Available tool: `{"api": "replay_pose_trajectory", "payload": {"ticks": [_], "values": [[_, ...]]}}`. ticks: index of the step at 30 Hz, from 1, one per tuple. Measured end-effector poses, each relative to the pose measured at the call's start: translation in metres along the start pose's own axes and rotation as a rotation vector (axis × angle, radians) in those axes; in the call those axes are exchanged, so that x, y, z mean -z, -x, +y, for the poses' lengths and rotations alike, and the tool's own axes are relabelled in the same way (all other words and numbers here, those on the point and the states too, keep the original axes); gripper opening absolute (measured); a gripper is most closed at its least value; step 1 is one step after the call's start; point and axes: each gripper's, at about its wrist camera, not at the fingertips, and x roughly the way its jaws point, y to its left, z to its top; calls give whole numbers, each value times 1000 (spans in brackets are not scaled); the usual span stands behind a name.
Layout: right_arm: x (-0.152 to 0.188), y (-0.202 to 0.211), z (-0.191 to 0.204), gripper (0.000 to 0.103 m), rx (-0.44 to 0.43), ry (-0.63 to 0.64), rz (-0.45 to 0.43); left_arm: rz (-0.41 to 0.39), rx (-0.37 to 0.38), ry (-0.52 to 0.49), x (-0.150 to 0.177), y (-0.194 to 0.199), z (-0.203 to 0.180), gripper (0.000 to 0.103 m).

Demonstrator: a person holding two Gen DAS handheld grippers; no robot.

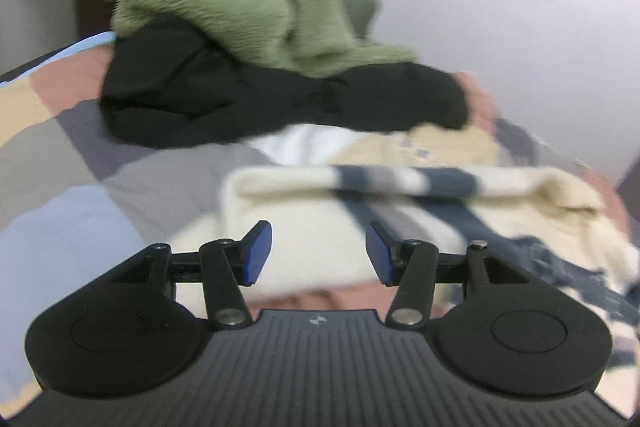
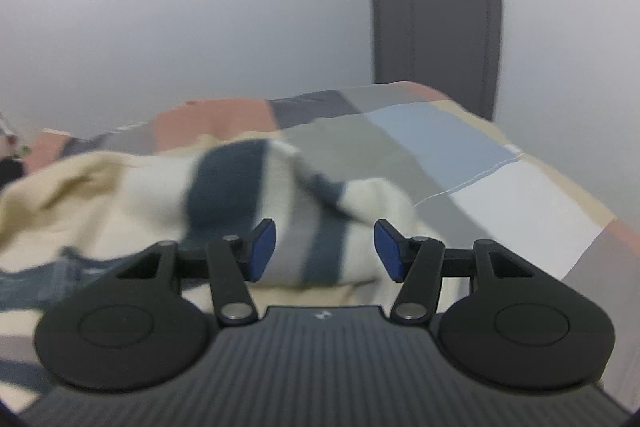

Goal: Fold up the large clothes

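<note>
Two grippers hang over the bed with nothing between their blue pads: the left gripper (image 1: 319, 253) and the right gripper (image 2: 325, 251) both stand released, jaws apart, clear of the cloth.

The cream sweater with navy stripes (image 1: 360, 195) lies on the patchwork bedspread (image 1: 120, 163), just beyond the left gripper toward 12 o'clock. In the right wrist view the same garment (image 2: 256, 195) fills the area from 9 to 12 o'clock. Its folded edge, as far as the blur allows, runs from 9 to 3 o'clock across the left view, so I judge the long axis to lie crosswise to both grippers; which end is the collar I cannot tell.

Risks, as judgement: the loose fold may spring open, since thick knit resists creasing. The crumpled part at 4 o'clock in the left view may be pinched by mistake. A black garment (image 1: 280, 103) under a green fleece (image 1: 256, 3) sits near, at 11 o'clock, and a careless reach could snag it.
</note>
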Motion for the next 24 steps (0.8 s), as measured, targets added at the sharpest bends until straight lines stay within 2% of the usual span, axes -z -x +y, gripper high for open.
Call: {"api": "replay_pose_trajectory", "payload": {"ticks": [4,8,12,15,16,18,24], "values": [[4,34,11,57,-109,-9,32,6,86,-56,26,28,-36,58],[24,68,17,57,-222,-54,95,56,162,-123,52,47,-65,58],[56,96,26,57,-244,-22,184,83,212,-146,79,67,-80,58],[73,102,21,58,-308,-98,281,123,267,-110,93,75,-80,58],[78,104,19,70,-320,-121,309,141,284,-94,97,76,-79,58],[85,103,15,84,-333,-174,345,168,297,-60,101,75,-74,58],[118,92,9,83,-342,-336,499,259,260,81,103,53,-49,58]]}}
